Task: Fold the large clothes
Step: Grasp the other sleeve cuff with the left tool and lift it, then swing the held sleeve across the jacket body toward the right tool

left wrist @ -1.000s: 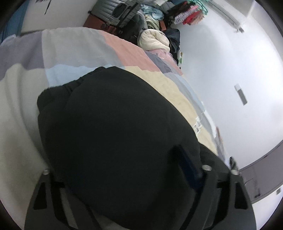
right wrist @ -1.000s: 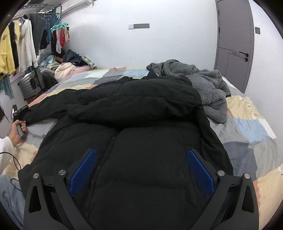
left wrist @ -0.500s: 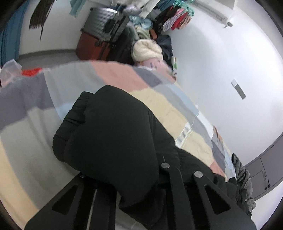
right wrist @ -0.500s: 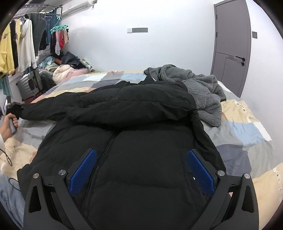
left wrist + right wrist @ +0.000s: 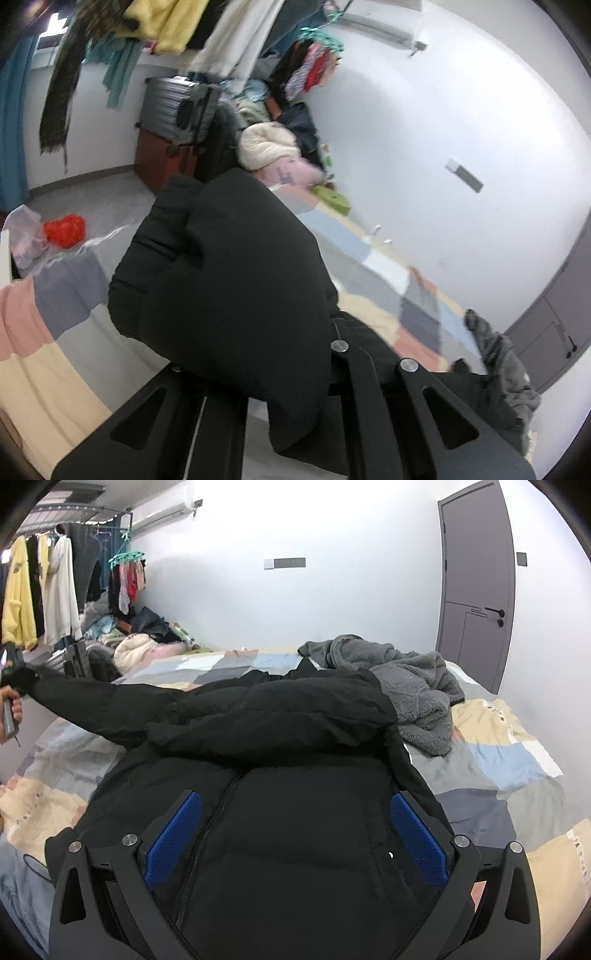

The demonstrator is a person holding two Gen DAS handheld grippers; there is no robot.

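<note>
A black puffer jacket [image 5: 295,738] lies front-up on the patchwork bed [image 5: 517,760], its zipper running toward me. My left gripper [image 5: 288,369] is shut on the jacket's sleeve [image 5: 221,277], whose cuff bulges out over the hidden fingertips. In the right wrist view that sleeve [image 5: 85,701] stretches taut up to the far left, where a hand [image 5: 11,709] holds the left gripper [image 5: 13,672]. My right gripper [image 5: 295,830] hangs open over the jacket's lower front. Its blue pads [image 5: 173,834] stand wide apart with nothing gripped.
A grey fleece garment [image 5: 413,686] is heaped on the bed beyond the jacket's right shoulder. Hanging clothes [image 5: 37,590], a suitcase [image 5: 177,110] and a pile of laundry [image 5: 140,646] crowd the left corner. A grey door [image 5: 476,583] is at the right. A red bag [image 5: 64,230] lies on the floor.
My left gripper closed on the sleeve cuff and raised it off the bed, and the sleeve now stretches out from the jacket. The right gripper stayed open and shifted slightly.
</note>
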